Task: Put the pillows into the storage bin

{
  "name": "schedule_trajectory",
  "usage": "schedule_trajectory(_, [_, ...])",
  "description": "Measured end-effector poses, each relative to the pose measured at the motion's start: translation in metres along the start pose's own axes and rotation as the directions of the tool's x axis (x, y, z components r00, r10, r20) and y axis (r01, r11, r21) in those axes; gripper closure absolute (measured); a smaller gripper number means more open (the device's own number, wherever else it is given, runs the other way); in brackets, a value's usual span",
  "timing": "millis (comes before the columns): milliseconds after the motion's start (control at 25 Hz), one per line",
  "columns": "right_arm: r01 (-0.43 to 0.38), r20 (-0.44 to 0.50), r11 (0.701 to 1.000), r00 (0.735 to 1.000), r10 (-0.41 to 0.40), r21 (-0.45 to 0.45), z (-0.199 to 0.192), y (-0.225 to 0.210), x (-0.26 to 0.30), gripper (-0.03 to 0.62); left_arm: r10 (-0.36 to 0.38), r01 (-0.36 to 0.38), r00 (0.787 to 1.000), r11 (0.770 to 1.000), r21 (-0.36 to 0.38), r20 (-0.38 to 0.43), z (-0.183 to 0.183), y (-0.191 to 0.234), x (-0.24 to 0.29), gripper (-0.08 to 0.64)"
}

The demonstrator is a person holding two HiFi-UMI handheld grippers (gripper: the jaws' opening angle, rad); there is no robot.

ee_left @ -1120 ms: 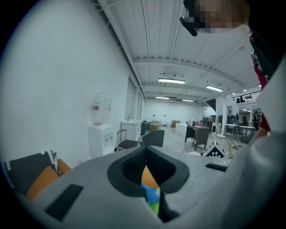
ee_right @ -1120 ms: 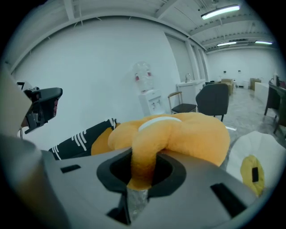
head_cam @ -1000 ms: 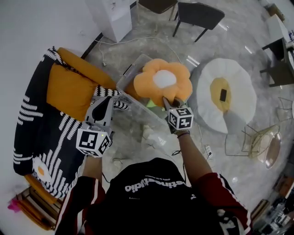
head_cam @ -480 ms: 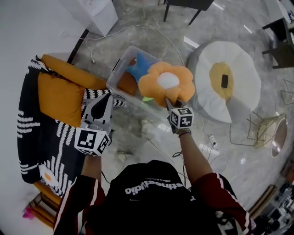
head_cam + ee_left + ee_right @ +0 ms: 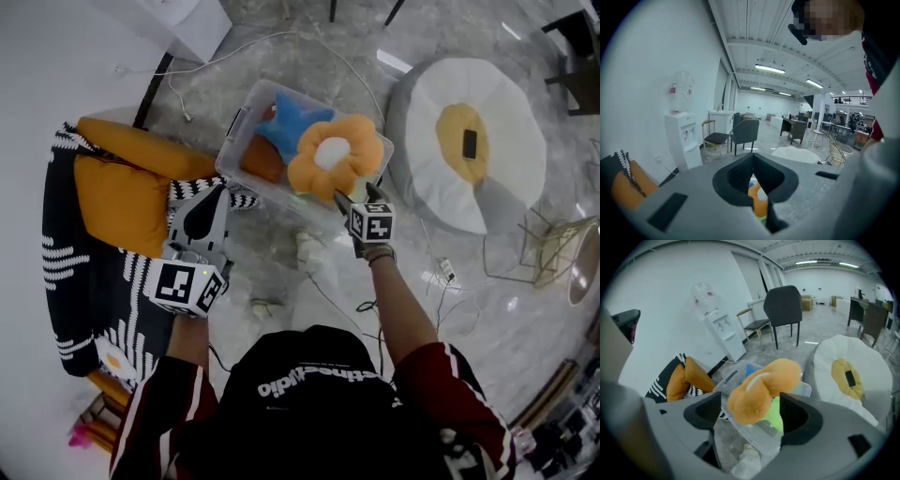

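A clear plastic storage bin (image 5: 242, 127) stands on the floor ahead of me. Inside lie a blue pillow (image 5: 294, 125) and an orange flower pillow (image 5: 335, 157) with a white centre, resting at the bin's near right end. My right gripper (image 5: 360, 199) hovers just in front of the flower pillow (image 5: 761, 390). Its jaws have just been opening and now stand wide apart, pressing on nothing. My left gripper (image 5: 214, 195) hangs to the left of the bin, jaws together and empty, over the edge of a striped blanket.
An orange cushion (image 5: 120, 195) lies on a black-and-white striped blanket (image 5: 70, 272) at left. A big white egg-shaped cushion (image 5: 487, 183) with a phone (image 5: 469, 143) on it sits right of the bin. Cables and crumpled scraps (image 5: 307, 249) litter the floor; a gold wire stand (image 5: 553, 253) is far right.
The right gripper came down with the flower pillow, set it into the bin and opened its jaws. The left gripper sank a little beside the bin.
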State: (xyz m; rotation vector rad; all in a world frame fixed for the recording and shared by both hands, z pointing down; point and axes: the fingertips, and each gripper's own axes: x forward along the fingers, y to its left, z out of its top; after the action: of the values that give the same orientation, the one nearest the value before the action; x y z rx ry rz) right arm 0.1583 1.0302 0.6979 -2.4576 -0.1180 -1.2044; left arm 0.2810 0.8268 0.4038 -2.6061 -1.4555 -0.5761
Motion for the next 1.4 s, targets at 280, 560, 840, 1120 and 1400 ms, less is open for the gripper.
schedule_trajectory(280, [0.044,-0.001,0.999,0.999,-0.044,-0.018,0.007,-0.01,-0.017,0.204,0.022,-0.022,1.0,1.0,-0.013,0.014,0.013,0.004,-0.004,0.555])
schedule_trajectory(560, [-0.01,0.052,0.997,0.999,0.014,-0.075,0.058,0.024,-0.033,0.216,0.098,-0.097,0.994,0.995,-0.022,0.055,0.046,0.015,-0.043,0.555])
schedule_trajectory(840, [-0.073,0.118,0.982,0.989,0.094,-0.177,0.131,0.063,-0.033,0.221,0.233,-0.223,0.96,0.972,-0.078,0.153,0.086,0.037,-0.091,0.555])
schedule_trajectory(1120, [-0.157,0.147,0.952,0.969,0.2,-0.262,0.18,0.131,-0.037,0.227,0.387,-0.375,0.901,0.922,-0.099,0.197,0.099,0.068,-0.16,0.555])
schedule_trajectory(1400, [-0.261,0.144,0.887,0.931,0.336,-0.382,0.207,0.227,-0.043,0.229,0.549,-0.53,0.806,0.836,-0.142,0.22,0.093,0.092,-0.245,0.555])
